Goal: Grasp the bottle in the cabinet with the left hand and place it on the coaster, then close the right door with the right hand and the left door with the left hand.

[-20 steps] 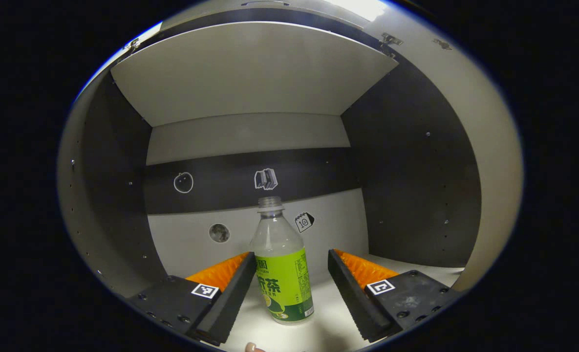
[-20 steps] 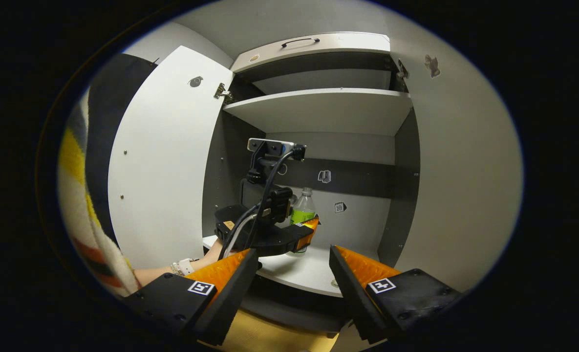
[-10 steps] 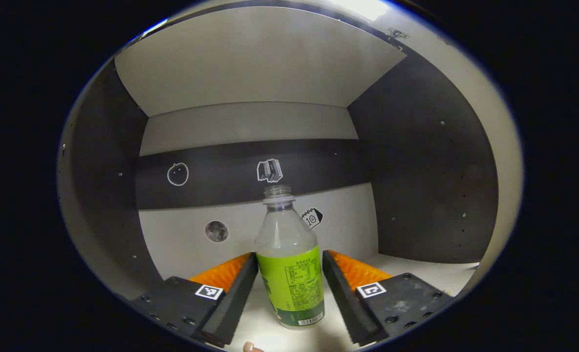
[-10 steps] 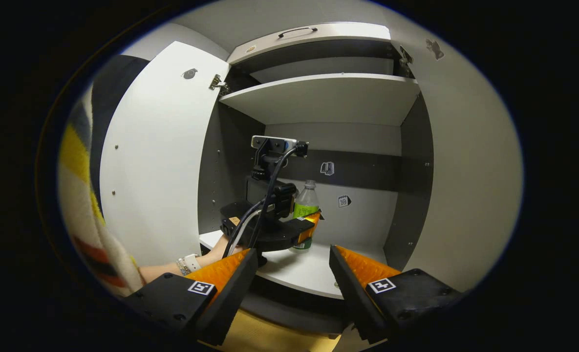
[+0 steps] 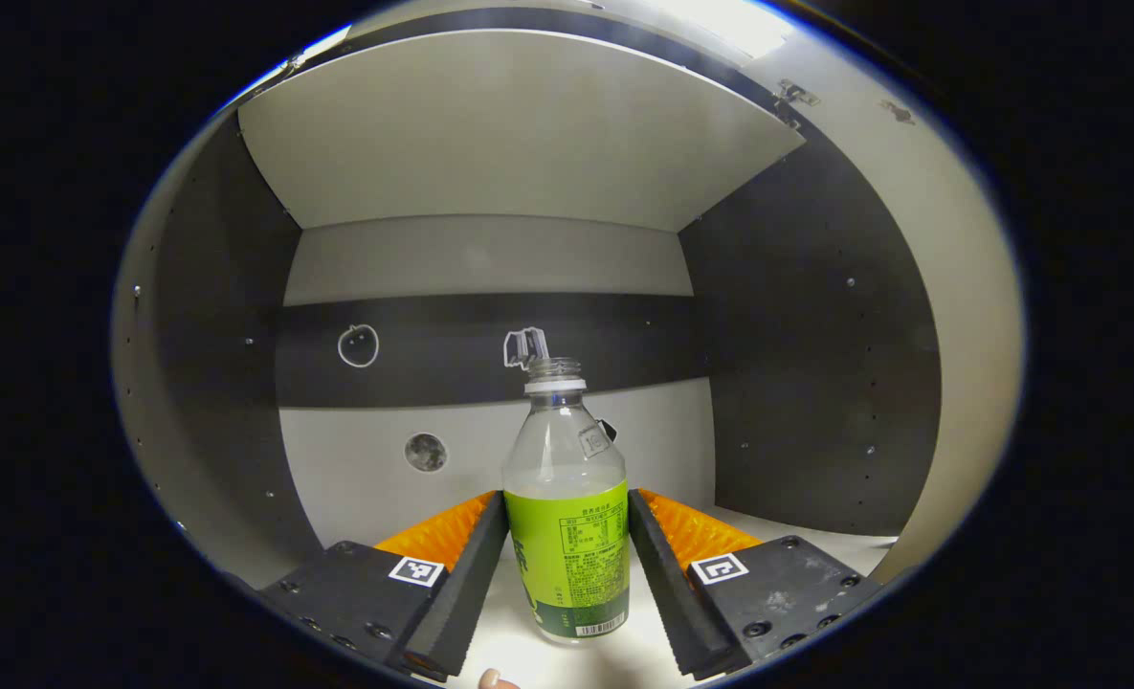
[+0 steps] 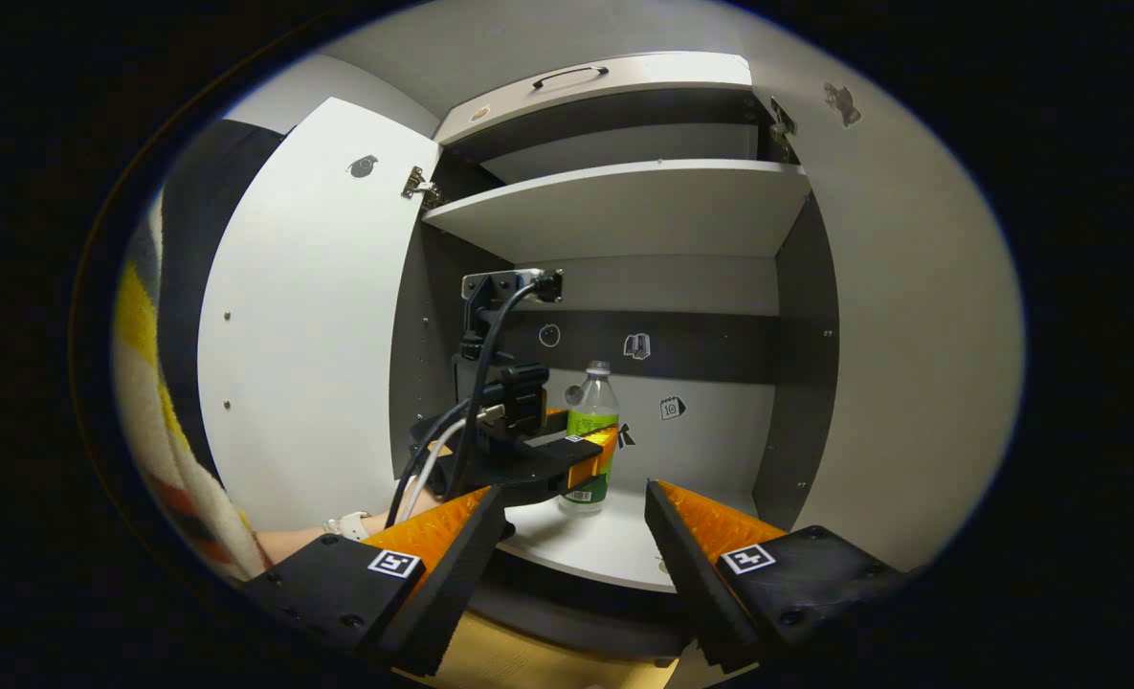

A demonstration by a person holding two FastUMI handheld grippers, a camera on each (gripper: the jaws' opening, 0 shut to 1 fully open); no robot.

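A clear bottle [image 5: 567, 545] with a green label and no cap stands upright between the fingers of my left gripper [image 5: 565, 498] inside the cabinet. Both fingers press on the label's sides, so the gripper is shut on it. In the right gripper view the same bottle [image 6: 592, 421] sits at the front of the lower shelf [image 6: 614, 545], with the left gripper [image 6: 588, 457] and its cables reaching in from the left. My right gripper [image 6: 571, 490] hangs open in front of the cabinet with nothing between its fingers.
The left door [image 6: 308, 316] and the right door [image 6: 901, 316] both stand wide open. An upper shelf [image 6: 624, 206] spans the cabinet above the bottle. A sleeve and wrist [image 6: 337, 526] come in at the lower left.
My left fingers closed from a wide gap onto the bottle's sides. The left gripper has drawn back a little with the bottle. The right gripper has barely moved.
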